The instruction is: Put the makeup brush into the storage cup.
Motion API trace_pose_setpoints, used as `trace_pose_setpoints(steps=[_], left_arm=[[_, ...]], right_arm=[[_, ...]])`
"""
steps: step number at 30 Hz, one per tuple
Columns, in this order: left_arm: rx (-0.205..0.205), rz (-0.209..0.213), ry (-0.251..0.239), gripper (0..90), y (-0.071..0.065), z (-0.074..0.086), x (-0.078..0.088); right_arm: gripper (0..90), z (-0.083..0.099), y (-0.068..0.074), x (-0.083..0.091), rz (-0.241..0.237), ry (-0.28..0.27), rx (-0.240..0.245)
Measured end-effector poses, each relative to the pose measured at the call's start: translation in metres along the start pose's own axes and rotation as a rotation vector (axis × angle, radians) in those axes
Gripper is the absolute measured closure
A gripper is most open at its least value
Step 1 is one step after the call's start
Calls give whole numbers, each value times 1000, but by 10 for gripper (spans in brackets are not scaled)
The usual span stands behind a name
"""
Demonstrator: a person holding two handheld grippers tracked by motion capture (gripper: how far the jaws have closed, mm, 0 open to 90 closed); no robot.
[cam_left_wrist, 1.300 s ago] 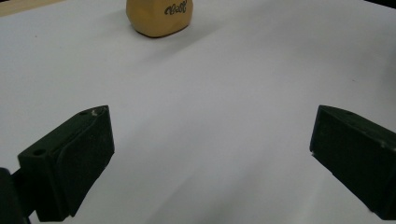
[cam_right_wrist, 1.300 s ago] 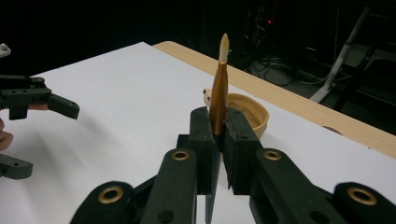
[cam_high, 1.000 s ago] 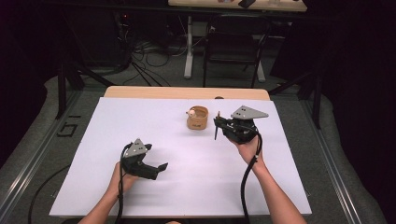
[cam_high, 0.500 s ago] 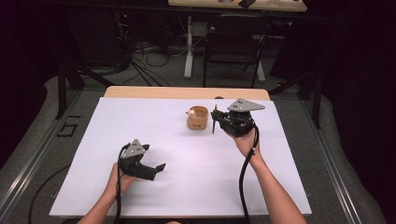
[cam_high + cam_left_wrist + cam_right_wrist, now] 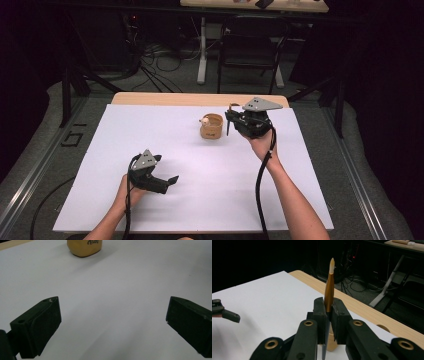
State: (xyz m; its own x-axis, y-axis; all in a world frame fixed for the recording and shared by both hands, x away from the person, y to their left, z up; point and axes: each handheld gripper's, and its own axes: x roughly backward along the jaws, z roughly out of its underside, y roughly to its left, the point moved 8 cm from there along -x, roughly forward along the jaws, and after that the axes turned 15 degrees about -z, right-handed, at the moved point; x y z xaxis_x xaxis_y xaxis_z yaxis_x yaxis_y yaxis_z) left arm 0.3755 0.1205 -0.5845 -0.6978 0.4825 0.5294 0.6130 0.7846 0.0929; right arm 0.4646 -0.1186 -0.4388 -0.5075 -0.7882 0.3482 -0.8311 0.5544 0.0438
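A slim brush (image 5: pixel 329 290) with a golden shaft and a pale tip stands upright between the pads of my right gripper (image 5: pixel 328 310), which is shut on it. In the high view that right gripper (image 5: pixel 231 120) hangs just right of a tan cup (image 5: pixel 212 127) at the back middle of the white sheet. The brush (image 5: pixel 229 127) shows there as a thin dark stick beside the cup. A small pale knob (image 5: pixel 204 120) sits at the cup's left rim. My left gripper (image 5: pixel 169 183) rests low at the front left, open and with nothing between its jaws (image 5: pixel 113 320). The cup (image 5: pixel 84 247) lies far ahead of it.
The white sheet (image 5: pixel 150 140) covers a wooden table whose bare strip (image 5: pixel 190 99) runs along the far edge. Beyond it stand a dark chair (image 5: pixel 250 45), a table leg and floor cables. Black cables trail from both grippers. The left gripper (image 5: pixel 224 312) shows at the far left of the right gripper view.
My right gripper has risen a little and drifted towards the far edge with the brush still held. The left gripper has stayed where it was.
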Motion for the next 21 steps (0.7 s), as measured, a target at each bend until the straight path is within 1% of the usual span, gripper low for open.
trace_pose_setpoints(steps=[7,12,17,19,21], left_arm=[[-7,8,1,0,-3,0,-1],[-13,6,3,0,-3,0,-2],[-12,4,2,0,-3,0,-1],[-12,3,2,0,-3,0,-2],[-13,1,1,0,-2,0,-2]], right_arm=[[834,-7,-6,-6,13,-7,13],[834,-12,-11,-10,19,-11,15],[834,-19,-15,-15,23,-10,29],[834,-21,-16,-17,22,-11,27],[834,-24,-17,-19,20,-23,22]])
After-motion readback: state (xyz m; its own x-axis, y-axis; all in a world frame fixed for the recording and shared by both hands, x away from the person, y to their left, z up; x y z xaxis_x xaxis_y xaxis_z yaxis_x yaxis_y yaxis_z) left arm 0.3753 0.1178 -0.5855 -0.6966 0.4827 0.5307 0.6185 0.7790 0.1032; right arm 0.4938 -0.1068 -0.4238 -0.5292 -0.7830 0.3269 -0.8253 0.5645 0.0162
